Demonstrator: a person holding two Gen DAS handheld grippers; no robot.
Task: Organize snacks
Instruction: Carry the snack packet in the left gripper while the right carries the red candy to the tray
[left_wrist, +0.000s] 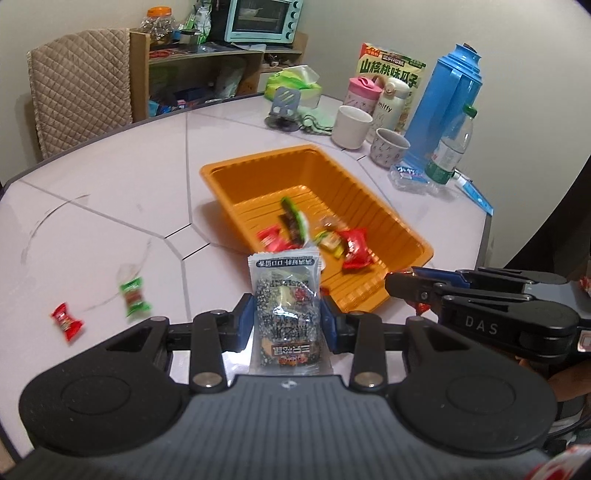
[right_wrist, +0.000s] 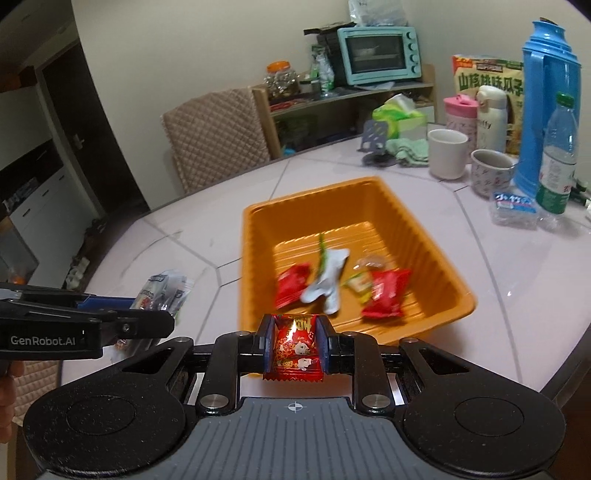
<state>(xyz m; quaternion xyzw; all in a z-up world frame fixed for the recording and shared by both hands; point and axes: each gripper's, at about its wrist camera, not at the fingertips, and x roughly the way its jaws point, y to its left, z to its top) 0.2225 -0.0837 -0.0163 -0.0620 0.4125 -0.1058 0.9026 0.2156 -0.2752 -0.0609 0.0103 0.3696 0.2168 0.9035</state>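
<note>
An orange tray (left_wrist: 373, 206) (right_wrist: 417, 236) sits mid-table and holds several wrapped snacks (left_wrist: 352, 247) (right_wrist: 384, 291). My left gripper (left_wrist: 288, 314) is shut on a grey speckled snack packet (left_wrist: 286, 306), held just short of the tray's near left edge; the packet also shows in the right wrist view (right_wrist: 162, 291). My right gripper (right_wrist: 293, 349) is shut on a red candy packet (right_wrist: 295, 347), held at the tray's near rim. A green candy (left_wrist: 133, 297) and a red candy (left_wrist: 66, 321) lie loose on the table at the left.
At the table's far right stand a blue thermos (left_wrist: 443, 107), a water bottle (left_wrist: 450, 147), two cups (left_wrist: 351, 125), a pink bottle (left_wrist: 360, 94), a seed bag (left_wrist: 391, 70) and a phone stand (left_wrist: 284, 107). A padded chair (left_wrist: 81, 88) and shelf with oven (left_wrist: 262, 18) are behind.
</note>
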